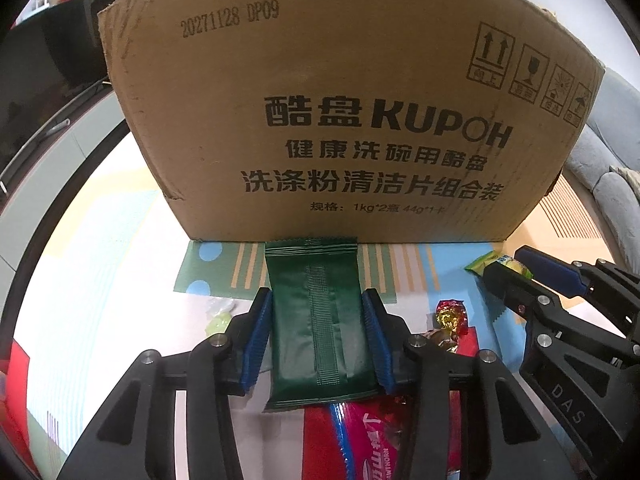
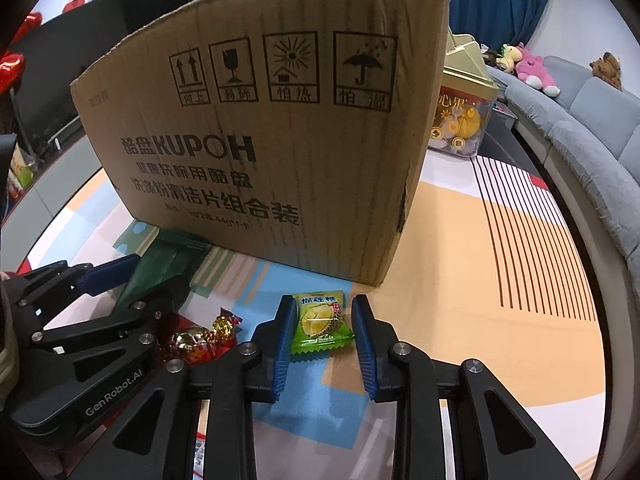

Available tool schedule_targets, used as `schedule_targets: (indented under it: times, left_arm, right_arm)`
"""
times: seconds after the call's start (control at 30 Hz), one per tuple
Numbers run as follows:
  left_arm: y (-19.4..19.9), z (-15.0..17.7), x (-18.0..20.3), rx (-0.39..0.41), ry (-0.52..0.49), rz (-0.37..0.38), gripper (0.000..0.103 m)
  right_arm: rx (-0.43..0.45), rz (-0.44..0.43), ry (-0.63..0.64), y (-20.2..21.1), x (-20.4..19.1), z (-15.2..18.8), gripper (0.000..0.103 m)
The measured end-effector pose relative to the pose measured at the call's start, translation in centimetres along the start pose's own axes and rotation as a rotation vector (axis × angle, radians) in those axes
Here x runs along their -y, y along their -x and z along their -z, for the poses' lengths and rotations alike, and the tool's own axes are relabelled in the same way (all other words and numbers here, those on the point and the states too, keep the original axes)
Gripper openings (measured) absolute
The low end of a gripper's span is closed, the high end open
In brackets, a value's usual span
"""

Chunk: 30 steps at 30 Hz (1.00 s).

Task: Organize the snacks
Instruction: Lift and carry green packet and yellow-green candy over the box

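Reading "KUPOH", the cardboard box [image 1: 340, 120] stands behind snacks.

Grey sofa [image 2: 592, 128] at two o'clock, pink plush toy [image 2: 534, 66] on it; blue curtain [image 2: 492, 4] at twelve.

Bright even indoor light, sharp centre, strong fisheye bending, dark vignetted corners
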State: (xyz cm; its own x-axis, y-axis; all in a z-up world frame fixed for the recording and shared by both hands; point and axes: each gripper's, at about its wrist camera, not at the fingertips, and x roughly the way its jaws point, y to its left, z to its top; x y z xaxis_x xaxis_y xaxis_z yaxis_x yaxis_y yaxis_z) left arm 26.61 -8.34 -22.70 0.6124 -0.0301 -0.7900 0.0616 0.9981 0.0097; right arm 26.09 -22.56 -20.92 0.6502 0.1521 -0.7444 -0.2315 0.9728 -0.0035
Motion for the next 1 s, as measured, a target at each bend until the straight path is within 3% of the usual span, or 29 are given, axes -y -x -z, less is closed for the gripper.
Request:
schedule_targets:
  times: [0.5,1.0]
  left_arm:
    - [3.7,-0.8,-0.4,0.035,-0.01,-0.008,0.044]
    - [9.8,-1.1,-0.6,0.093,-0.011,-0.011,0.044]
  right_arm:
    - [0.03,0.007,0.009,1.8,-0.3,-0.1,0.028]
    - [0.104,0.024,0.033,6.5,-2.0,-0.3,0.028]
